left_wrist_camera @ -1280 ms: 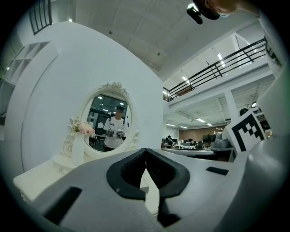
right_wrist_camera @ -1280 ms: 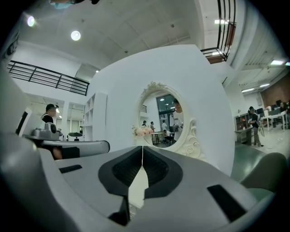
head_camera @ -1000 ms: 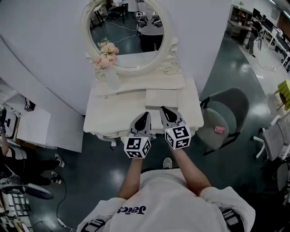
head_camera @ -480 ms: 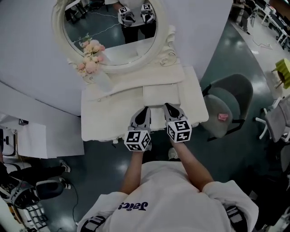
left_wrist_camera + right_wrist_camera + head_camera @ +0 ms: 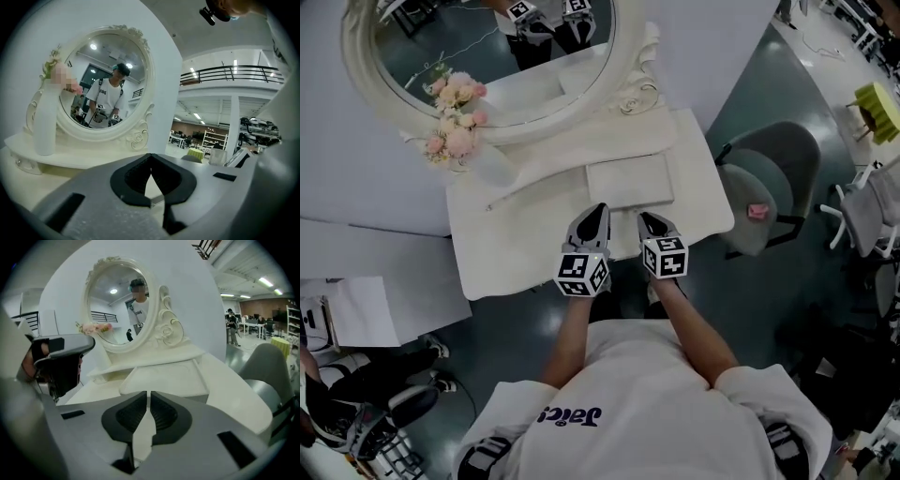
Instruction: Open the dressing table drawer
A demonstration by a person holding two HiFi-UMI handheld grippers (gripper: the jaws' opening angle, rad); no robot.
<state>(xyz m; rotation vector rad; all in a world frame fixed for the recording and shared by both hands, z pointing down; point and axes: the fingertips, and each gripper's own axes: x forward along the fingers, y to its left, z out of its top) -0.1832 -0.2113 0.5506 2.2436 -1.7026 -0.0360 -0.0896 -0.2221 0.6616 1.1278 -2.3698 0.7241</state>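
The white dressing table stands below me, with its oval mirror at the back. Its drawer front is hidden under the tabletop in every view. My left gripper hovers over the table's front edge, jaws shut and empty; in the left gripper view the left gripper points at the mirror base. Just to its right, my right gripper is also shut on nothing. In the right gripper view the right gripper faces a flat raised white box on the tabletop.
A white vase of pink flowers stands at the table's back left. The flat box lies at mid-table. A grey chair with a small pink thing on its seat stands to the right. A white panel lies at left.
Both grippers have sunk lower over the table's front edge, the right one more. The head view has shifted, so table and mirror now sit further left and tilted.
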